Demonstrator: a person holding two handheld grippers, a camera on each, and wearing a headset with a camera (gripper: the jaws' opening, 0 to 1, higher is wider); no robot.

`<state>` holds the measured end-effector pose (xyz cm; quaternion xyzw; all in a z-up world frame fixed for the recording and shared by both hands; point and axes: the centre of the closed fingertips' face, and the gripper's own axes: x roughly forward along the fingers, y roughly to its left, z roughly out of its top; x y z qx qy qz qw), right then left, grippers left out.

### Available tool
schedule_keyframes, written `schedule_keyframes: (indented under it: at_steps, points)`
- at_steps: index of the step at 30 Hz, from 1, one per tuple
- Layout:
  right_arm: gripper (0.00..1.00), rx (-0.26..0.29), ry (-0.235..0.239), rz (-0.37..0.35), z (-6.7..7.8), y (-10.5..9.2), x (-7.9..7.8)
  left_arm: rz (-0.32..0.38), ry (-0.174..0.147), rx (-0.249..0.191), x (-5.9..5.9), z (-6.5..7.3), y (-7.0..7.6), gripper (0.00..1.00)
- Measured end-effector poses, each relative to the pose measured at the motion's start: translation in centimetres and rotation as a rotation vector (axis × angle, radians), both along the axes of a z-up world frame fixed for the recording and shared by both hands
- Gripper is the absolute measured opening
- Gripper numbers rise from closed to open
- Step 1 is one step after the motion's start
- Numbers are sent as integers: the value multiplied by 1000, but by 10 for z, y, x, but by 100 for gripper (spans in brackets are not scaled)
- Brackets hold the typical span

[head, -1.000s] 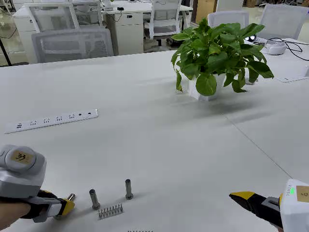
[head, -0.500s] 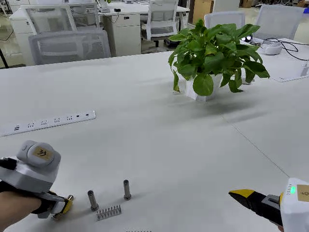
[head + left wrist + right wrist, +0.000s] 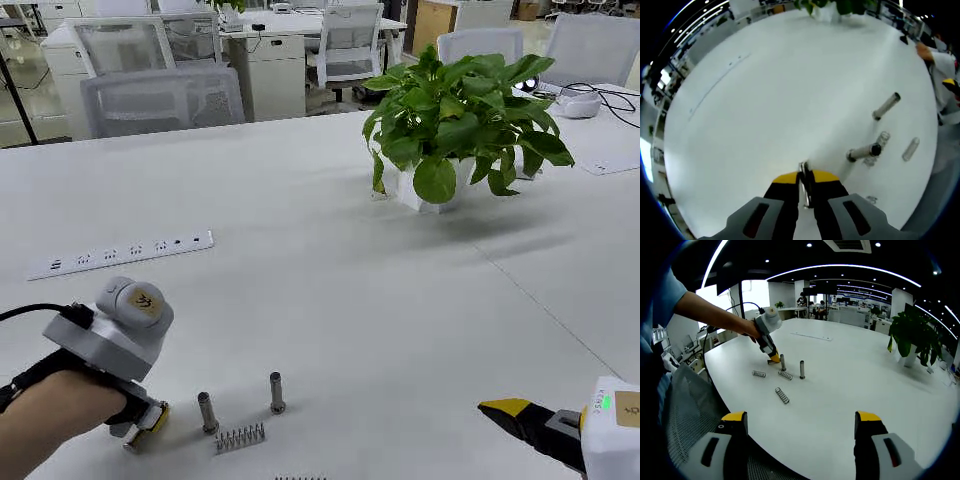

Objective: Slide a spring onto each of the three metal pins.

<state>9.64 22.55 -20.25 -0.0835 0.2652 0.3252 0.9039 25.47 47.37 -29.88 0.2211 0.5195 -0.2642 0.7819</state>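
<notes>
Left gripper, near the worktop's front left corner, is closed narrow on one metal pin. Just to its right a second pin and a third pin stand upright, with a spring lying on the surface just in front of them. Right gripper hangs over the front right edge, jaws wide apart with nothing between them.
</notes>
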Motion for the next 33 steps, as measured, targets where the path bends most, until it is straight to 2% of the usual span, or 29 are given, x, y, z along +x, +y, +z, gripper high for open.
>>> schedule_keyframes:
  at_steps: [5, 8, 13, 14, 17, 19, 23, 33]
  points:
    - [89, -4, -3, -4, 0, -2, -2, 1, -5, 24, 0, -1, 0, 9]
    - [89, -4, -3, -6, 0, -3, -4, 4, -15, 18, 0, -1, 2, 9]
    - [89, 11, -7, -15, 2, -3, -3, 14, -76, -32, -2, 0, 4, 8]
    - [89, 8, -7, -12, 2, -2, -3, 31, -85, -53, -1, 0, 5, 8]
    - [89, -3, -8, -2, 3, -1, -4, 33, -93, -80, -1, 0, 6, 8]
    - [89, -4, -5, 1, 3, -1, -5, 7, -103, -64, -1, 0, 9, 8]
    - [89, -6, -6, 0, 4, -2, -4, 51, -103, -108, -2, 3, 15, 8]
    - [89, -2, -1, 20, 1, 7, -3, 97, -133, -191, -10, 27, 22, 8]
